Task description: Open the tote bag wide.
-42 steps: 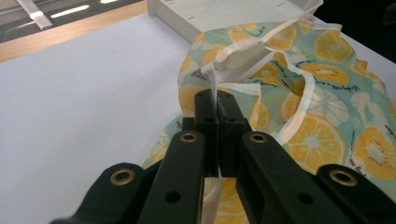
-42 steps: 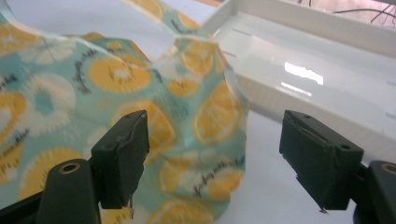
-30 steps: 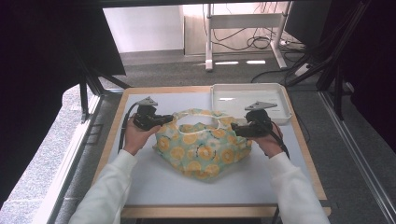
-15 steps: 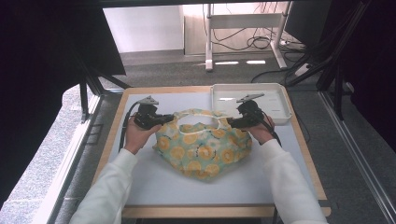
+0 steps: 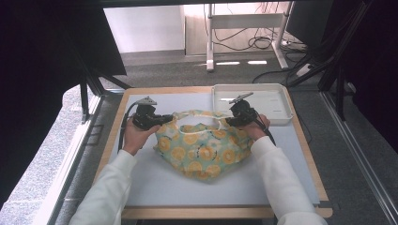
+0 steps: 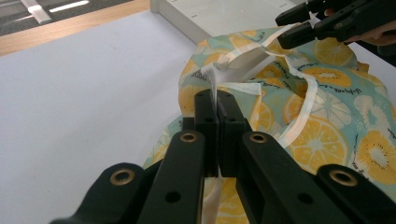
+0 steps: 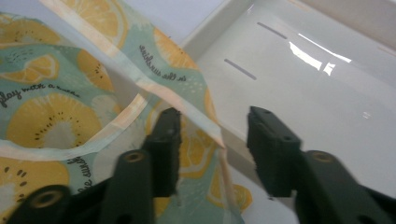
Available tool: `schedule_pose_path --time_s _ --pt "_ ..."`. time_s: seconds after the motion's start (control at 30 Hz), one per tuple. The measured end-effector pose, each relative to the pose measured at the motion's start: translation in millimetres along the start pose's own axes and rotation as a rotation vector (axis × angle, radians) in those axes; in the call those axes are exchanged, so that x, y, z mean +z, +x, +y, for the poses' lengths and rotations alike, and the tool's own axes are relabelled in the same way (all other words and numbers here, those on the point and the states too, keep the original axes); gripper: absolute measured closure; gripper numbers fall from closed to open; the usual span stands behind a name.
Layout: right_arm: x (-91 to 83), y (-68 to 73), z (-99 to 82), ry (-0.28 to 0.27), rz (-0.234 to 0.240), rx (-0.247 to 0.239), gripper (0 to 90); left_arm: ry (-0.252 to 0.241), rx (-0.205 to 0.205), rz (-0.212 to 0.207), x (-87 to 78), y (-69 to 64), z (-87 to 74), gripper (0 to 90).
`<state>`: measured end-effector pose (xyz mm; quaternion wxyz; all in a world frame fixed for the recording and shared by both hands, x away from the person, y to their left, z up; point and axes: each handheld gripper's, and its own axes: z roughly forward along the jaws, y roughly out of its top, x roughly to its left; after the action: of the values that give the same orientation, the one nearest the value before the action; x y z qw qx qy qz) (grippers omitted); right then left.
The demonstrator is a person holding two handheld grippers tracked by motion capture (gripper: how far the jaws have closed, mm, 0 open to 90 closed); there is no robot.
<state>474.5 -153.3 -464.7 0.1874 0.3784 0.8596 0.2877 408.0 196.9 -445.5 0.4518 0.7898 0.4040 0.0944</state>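
While spread on the pale tabletop (image 5: 155, 187), cloth bag (image 5: 204, 152) rests at centre, rumpled and domed, just beside white tray (image 5: 270, 115). Printed all over: orange and yellow citrus slices on mint green, with small black script. Edged with pale cream binding (image 6: 299, 126) along the open rim. Left tool (image 5: 162, 119): jaws pressed together, pinching the white rim fabric at the bag's left edge. Right tool (image 5: 231, 121): jaws part spread, just been closing, with the bag's bound right edge (image 7: 187, 112) lying between them; left pad against the cloth, right pad over the tray, not yet clamped.
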Motion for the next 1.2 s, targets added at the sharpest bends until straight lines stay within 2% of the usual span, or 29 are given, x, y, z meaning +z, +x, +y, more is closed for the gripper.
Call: schedule_pose_path --time_s 0.03,0.07,0.1,0.13,0.3,0.57,0.77,1.2 --pt "0.0 0.0 0.0 0.000 0.000 0.000 64.3 0.000 0.000 0.000 0.0 0.0 0.0 89.9" --pt "-1.6 -1.3 0.1 -0.014 0.005 0.013 72.7 0.004 0.001 -0.002 0.5 0.2 -0.5 89.9" --pt "-1.6 -1.3 0.1 -0.014 0.005 0.013 72.7 0.004 0.001 -0.002 0.5 0.2 -0.5 89.9" --pt "-4.5 -2.2 0.4 -0.030 0.022 0.024 78.2 0.008 0.001 -0.002 1.3 0.0 -1.5 89.9" --pt "-14.0 0.1 1.9 -0.069 0.061 0.033 86.0 0.010 -0.002 -0.001 2.7 0.8 -3.9 89.9" --pt "-22.8 0.6 -0.1 -0.105 0.088 0.037 88.2 0.003 -0.007 0.004 -1.0 3.0 -6.8 89.9" --pt "-32.4 0.4 -3.5 -0.142 0.081 0.032 88.4 -0.005 -0.023 0.004 -4.6 5.7 -9.9 89.9" --pt "-49.9 -6.9 -13.3 -0.189 0.119 0.074 88.4 -0.010 -0.020 0.008 -7.3 5.9 -11.5 89.9"
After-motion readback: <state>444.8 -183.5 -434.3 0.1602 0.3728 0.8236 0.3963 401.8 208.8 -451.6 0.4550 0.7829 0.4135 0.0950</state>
